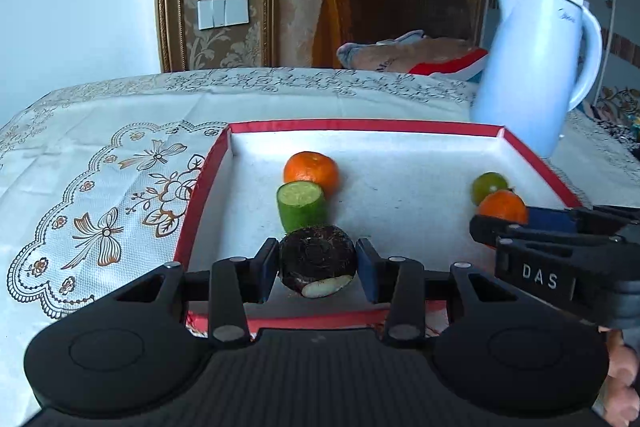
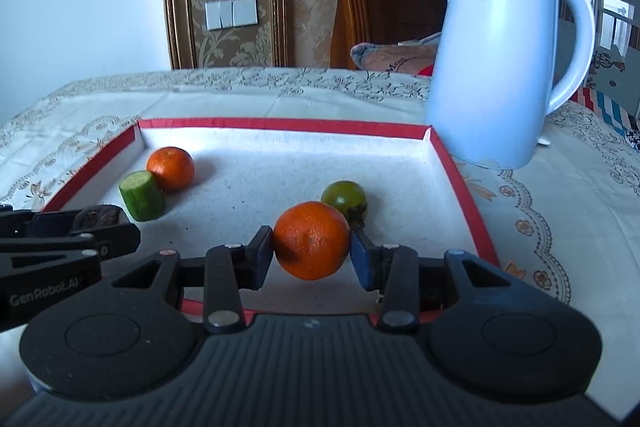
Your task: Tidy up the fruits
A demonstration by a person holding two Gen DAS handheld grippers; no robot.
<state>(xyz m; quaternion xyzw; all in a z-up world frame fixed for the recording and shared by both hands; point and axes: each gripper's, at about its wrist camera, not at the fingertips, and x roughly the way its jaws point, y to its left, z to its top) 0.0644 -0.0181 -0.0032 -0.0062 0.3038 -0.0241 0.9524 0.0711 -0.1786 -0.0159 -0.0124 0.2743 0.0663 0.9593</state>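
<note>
A red-rimmed white tray (image 1: pixel 360 125) (image 2: pixel 280 123) lies on the tablecloth. My left gripper (image 1: pixel 318 267) is shut on a dark brown round root (image 1: pixel 316 255) with a pale cut patch, over the tray's near left part. Just beyond it lie a cut cucumber piece (image 1: pixel 302 205) (image 2: pixel 142 195) and an orange (image 1: pixel 311 171) (image 2: pixel 171 167). My right gripper (image 2: pixel 312 251) is shut on a second orange (image 2: pixel 311 239) (image 1: pixel 503 207) over the tray's near right side. A green fruit (image 2: pixel 344 197) (image 1: pixel 489 187) sits right behind that one. Each gripper shows at the edge of the other's view.
A white electric kettle (image 2: pixel 492 67) (image 1: pixel 532 67) stands on the tablecloth just past the tray's far right corner. A wooden headboard (image 2: pixel 384 7) and pillows are behind the table. A hand (image 1: pixel 620 375) holds the right gripper's handle at the lower right.
</note>
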